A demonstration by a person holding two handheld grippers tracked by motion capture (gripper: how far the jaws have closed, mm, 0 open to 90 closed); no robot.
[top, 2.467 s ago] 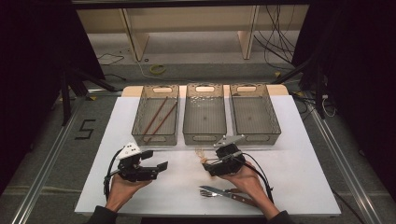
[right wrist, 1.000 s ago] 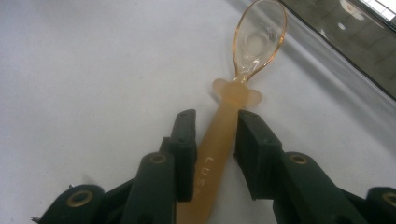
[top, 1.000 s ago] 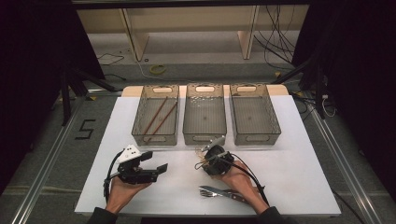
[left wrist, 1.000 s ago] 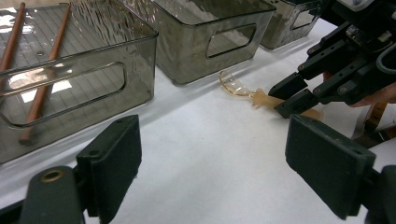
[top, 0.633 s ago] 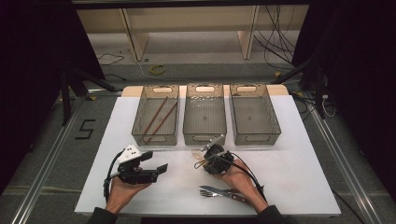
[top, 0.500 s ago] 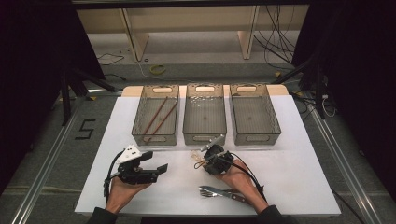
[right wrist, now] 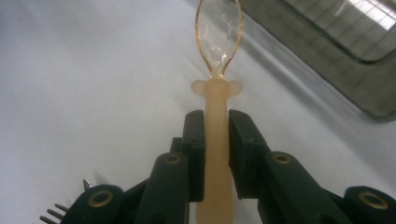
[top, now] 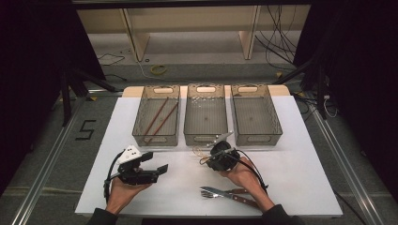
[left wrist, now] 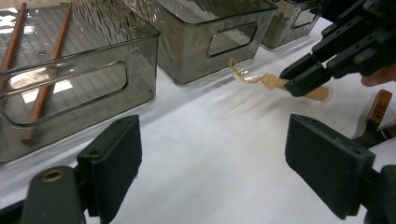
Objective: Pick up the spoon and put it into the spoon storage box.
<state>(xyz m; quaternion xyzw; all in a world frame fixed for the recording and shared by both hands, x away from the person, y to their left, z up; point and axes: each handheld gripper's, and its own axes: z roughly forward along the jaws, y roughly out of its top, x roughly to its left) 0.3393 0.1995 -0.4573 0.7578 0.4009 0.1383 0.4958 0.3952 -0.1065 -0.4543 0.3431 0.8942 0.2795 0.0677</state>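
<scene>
A spoon [top: 202, 153] with a beige handle and a clear bowl lies on the white table in front of the middle tray. My right gripper [top: 212, 157] is shut on its handle. The right gripper view has both pads [right wrist: 194, 140] pressed against the spoon [right wrist: 217, 91], whose bowl points away toward the tray. In the left gripper view the right gripper [left wrist: 301, 82] holds the spoon [left wrist: 267, 81] low over the table. My left gripper [top: 155, 163] rests on the table at the near left, open, with nothing between its fingers [left wrist: 112, 161].
Three smoked clear trays stand in a row at the back: the left tray [top: 156, 139] with two brown chopsticks [top: 159, 119], the middle tray [top: 206, 139] and the right tray [top: 256, 137]. A fork [top: 210, 191] and a wooden-handled knife [top: 243, 201] lie by my right forearm.
My right gripper has shifted a little left and down onto the spoon, and its jaws have shut on the handle. The left gripper has stayed put.
</scene>
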